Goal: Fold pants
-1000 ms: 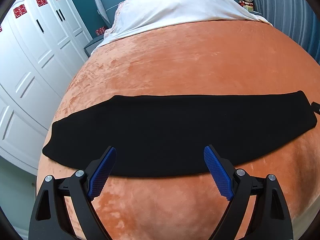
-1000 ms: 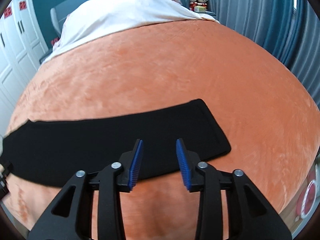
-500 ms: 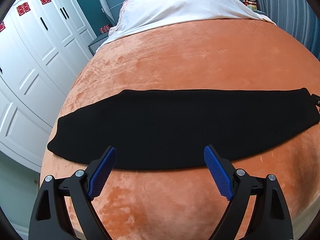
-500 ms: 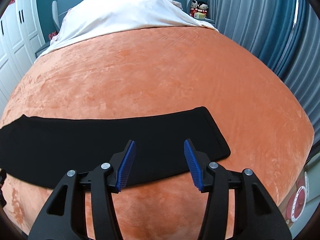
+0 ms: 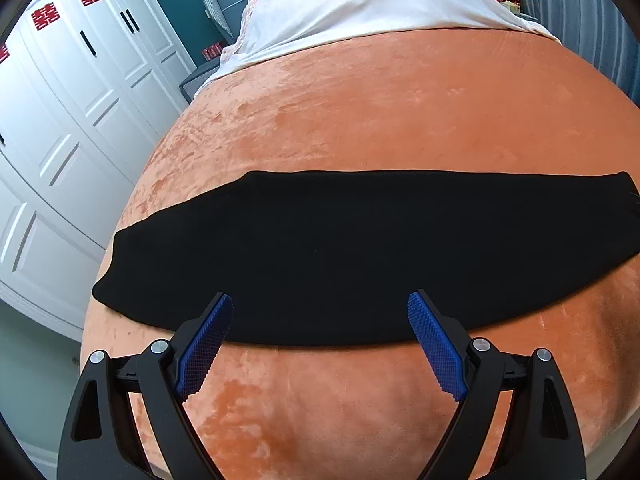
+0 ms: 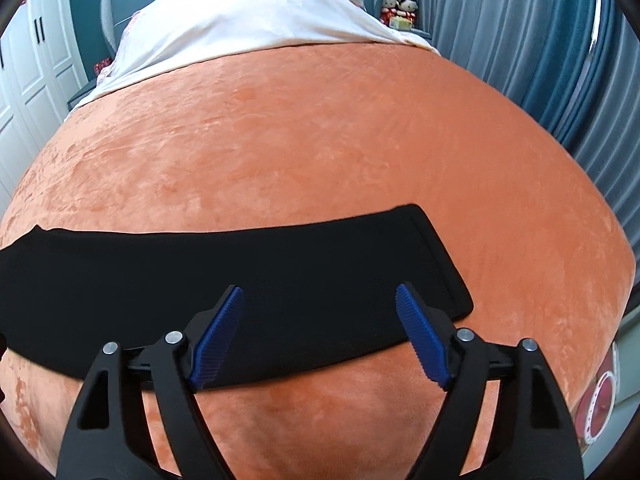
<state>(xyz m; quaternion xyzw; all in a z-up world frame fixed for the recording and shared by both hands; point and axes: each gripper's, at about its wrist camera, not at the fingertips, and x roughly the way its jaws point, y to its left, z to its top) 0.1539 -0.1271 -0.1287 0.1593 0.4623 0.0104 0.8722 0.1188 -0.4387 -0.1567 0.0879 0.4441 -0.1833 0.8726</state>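
The right gripper (image 6: pixel 318 298) is spreading its jaws from the narrower gap of a second ago, nothing between them, while the left gripper (image 5: pixel 320 304) hangs wide and empty, so the pants (image 5: pixel 360 256), a flat strip across the bed (image 5: pixel 400 112), seem ready for the next fold.

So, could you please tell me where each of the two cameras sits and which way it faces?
Left wrist: rides on the left gripper, looking down along its open blue fingers at the near edge of the black pants on the orange blanket.
Right wrist: rides on the right gripper, jaws opening with nothing between them, facing the pants' right end.
Shared: pants, blanket, white bedding, dolls, wardrobe.
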